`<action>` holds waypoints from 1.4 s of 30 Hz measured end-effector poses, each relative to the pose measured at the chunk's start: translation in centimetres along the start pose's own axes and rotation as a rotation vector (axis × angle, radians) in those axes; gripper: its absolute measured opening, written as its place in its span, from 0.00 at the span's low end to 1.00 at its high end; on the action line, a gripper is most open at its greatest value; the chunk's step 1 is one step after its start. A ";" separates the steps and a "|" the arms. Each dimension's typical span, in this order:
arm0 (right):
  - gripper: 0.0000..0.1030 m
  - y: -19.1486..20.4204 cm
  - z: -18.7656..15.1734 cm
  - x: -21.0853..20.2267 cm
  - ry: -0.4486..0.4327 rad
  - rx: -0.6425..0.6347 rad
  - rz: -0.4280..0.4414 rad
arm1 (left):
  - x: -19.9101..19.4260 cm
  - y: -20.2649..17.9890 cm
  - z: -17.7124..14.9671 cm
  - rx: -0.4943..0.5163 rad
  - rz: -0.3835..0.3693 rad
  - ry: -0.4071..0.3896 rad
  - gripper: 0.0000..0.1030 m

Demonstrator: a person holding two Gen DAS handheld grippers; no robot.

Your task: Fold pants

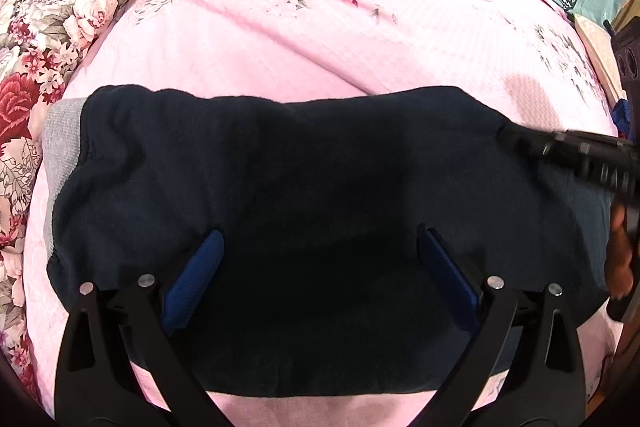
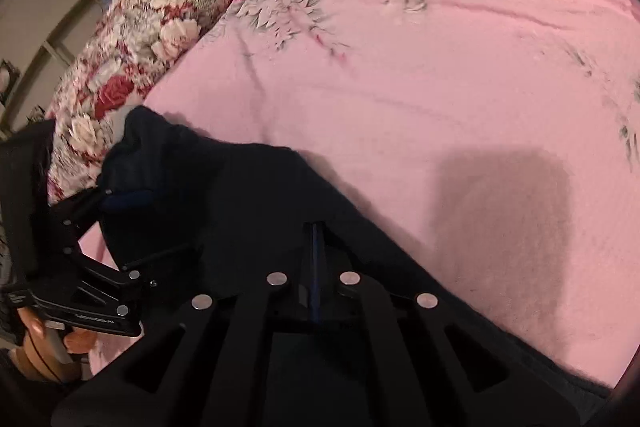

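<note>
Pants folded compact on bed. Left gripper jaws spread above, released; right gripper jaws pressed together, empty, smoothing right edge.

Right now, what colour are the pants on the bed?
Very dark navy pants, with a grey band at one end; clearest in the left wrist view.

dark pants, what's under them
The dark pants lie on the pink floral bedsheet, with a grey patch peeking out at one end; anything else beneath is covered.
</note>
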State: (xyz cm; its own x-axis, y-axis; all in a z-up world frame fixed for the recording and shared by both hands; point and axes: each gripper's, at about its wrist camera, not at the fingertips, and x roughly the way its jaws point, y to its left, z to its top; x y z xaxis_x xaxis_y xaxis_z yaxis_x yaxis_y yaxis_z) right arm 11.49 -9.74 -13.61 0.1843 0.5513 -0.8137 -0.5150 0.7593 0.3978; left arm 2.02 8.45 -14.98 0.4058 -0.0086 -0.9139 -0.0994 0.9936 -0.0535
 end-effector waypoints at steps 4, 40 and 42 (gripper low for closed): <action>0.05 -1.7 -0.7 -3.5 -0.110 0.054 -0.263 | -0.9 0.2 0.2 -0.034 -0.026 -0.005 0.97; 0.25 -12.3 -19.4 -20.0 -0.273 0.372 -0.652 | -1.8 -0.5 -1.0 -0.107 0.048 0.008 0.97; 0.33 -11.3 -19.7 -19.6 -0.251 0.380 -0.407 | -2.1 -0.7 -1.3 -0.106 0.039 0.006 0.97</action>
State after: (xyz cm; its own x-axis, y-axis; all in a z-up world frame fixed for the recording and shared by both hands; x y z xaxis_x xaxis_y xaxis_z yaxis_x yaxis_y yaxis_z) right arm -2.79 -35.95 -10.57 0.5194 0.2204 -0.8256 -0.0354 0.9709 0.2370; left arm 0.11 7.65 -13.56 0.3942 0.0285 -0.9186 -0.2103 0.9758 -0.0600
